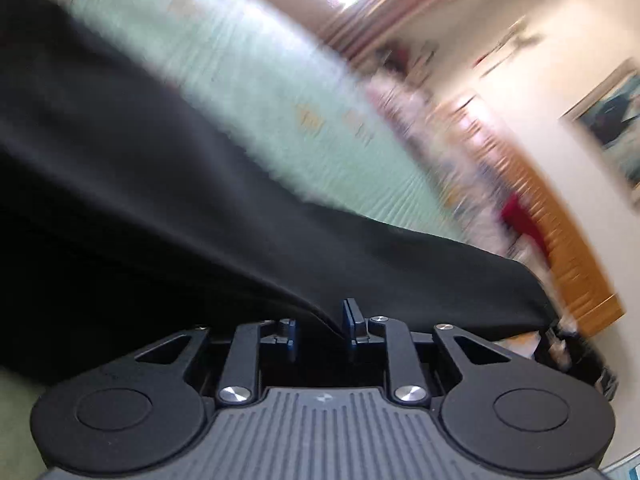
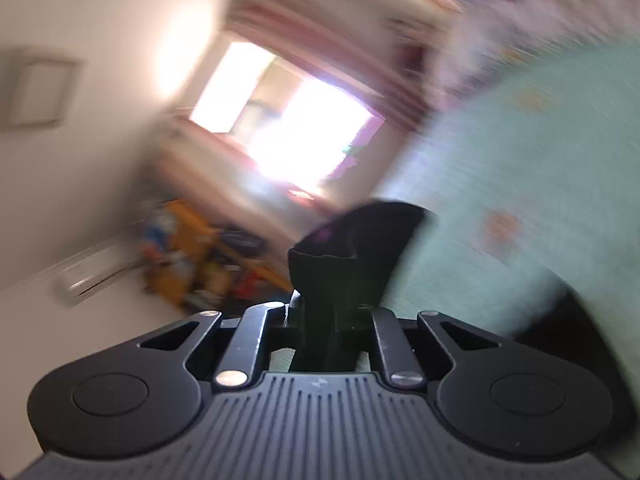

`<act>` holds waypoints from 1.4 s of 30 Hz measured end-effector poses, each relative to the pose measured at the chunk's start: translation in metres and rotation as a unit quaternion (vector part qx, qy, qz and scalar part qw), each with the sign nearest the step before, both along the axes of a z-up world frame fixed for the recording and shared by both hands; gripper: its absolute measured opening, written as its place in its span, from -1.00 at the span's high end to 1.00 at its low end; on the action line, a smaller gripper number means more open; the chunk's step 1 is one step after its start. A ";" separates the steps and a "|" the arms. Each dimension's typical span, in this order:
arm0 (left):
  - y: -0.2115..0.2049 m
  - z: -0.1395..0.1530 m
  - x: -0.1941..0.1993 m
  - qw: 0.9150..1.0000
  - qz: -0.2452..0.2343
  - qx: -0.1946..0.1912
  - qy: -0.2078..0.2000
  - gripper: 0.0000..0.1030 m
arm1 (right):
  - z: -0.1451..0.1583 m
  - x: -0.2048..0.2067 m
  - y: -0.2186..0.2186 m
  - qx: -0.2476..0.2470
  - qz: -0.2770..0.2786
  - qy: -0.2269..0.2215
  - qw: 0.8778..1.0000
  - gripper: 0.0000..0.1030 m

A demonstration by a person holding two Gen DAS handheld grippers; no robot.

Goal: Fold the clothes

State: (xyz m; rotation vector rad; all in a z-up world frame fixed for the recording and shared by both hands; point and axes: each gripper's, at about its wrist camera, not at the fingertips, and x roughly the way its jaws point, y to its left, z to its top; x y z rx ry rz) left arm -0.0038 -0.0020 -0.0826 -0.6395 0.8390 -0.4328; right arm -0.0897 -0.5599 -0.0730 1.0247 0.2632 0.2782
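Observation:
A black garment [image 1: 140, 184] hangs stretched across the left wrist view, above a pale green bedspread [image 1: 248, 92]. My left gripper [image 1: 328, 326] is shut on the black garment's edge; cloth covers the left finger, and the blue pad of the right finger [image 1: 352, 314] shows. In the right wrist view my right gripper [image 2: 326, 312] is shut on a bunched fold of the same black garment [image 2: 344, 256], which rises between the fingers and hides them. The bedspread [image 2: 520, 184] lies to the right of it. Both views are blurred by motion.
A bright window with striped curtains [image 2: 288, 128] is ahead of the right gripper. A cluttered orange shelf [image 2: 188, 256] stands below it. A wooden bed frame [image 1: 568, 240] and a framed picture [image 1: 612, 120] on a pale wall are at the right of the left wrist view.

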 end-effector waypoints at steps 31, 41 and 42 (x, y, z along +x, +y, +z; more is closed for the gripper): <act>0.020 -0.038 -0.026 0.989 0.076 -0.123 0.033 -0.24 | -0.076 -0.014 0.012 0.178 -0.086 0.095 0.976 0.75; -0.003 -0.055 -0.025 0.979 0.088 -0.168 0.082 -0.47 | -0.026 0.006 0.016 0.202 -0.071 0.068 0.974 0.75; -0.006 -0.057 -0.022 0.978 0.092 -0.170 0.083 -0.47 | -0.025 0.004 0.016 0.206 -0.071 0.069 0.974 0.75</act>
